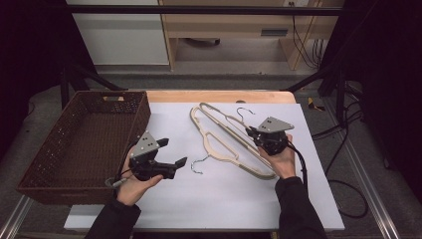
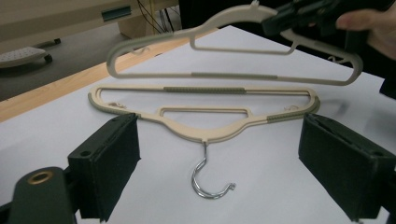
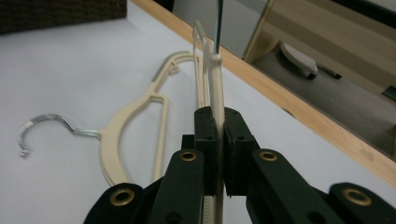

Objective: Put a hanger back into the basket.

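On the white desk, the right tool pinches one beige hanger and holds it up off the sheet.
Its two black jaws are pressed tight on the thin plastic edge of that hanger, seen close up in the right tool's view. The left tool has its jaws spread wide with nothing between them. It points at the second hanger, which lies flat on the desk with its metal hook toward the tool. The hangers look light, stiff and a bit smooth, so they could slip or swing. A good place to grab seems to be the flat plastic bar near the hook. A brown basket sits at the left side of the desk.
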A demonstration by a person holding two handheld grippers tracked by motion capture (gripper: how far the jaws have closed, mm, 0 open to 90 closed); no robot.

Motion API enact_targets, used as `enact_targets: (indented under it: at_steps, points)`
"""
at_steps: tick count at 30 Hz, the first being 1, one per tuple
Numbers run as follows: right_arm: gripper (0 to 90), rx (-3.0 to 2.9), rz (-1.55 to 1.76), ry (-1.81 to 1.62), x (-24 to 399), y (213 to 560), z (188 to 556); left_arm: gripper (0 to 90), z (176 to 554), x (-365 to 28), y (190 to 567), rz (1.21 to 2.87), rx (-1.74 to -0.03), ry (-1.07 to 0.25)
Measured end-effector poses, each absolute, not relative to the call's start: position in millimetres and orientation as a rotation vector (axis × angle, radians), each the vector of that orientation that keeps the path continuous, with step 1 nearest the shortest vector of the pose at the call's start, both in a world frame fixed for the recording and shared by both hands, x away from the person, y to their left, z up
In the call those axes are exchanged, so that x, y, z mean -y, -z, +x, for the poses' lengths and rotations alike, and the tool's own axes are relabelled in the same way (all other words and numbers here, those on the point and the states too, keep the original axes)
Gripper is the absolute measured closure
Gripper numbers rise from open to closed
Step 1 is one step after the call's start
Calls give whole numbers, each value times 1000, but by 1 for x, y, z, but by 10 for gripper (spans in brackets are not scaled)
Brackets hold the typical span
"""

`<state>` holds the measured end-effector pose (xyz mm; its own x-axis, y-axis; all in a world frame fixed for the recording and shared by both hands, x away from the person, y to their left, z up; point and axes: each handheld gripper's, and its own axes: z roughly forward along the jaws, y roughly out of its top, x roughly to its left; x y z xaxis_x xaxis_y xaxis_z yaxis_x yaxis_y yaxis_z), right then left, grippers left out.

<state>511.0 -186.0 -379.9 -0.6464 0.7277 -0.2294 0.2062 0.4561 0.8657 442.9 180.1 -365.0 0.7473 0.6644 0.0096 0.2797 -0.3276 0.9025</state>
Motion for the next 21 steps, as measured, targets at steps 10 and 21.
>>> enact_targets:
  at_steps: [10,21]
  points:
    - [865,-2284,637,-1359,174,356,475,107,427,-176,361,1964,-664,-479]
    - [866,-2446,493,-1475,147,359,449,168,434,-164,360,2010,-625,-428]
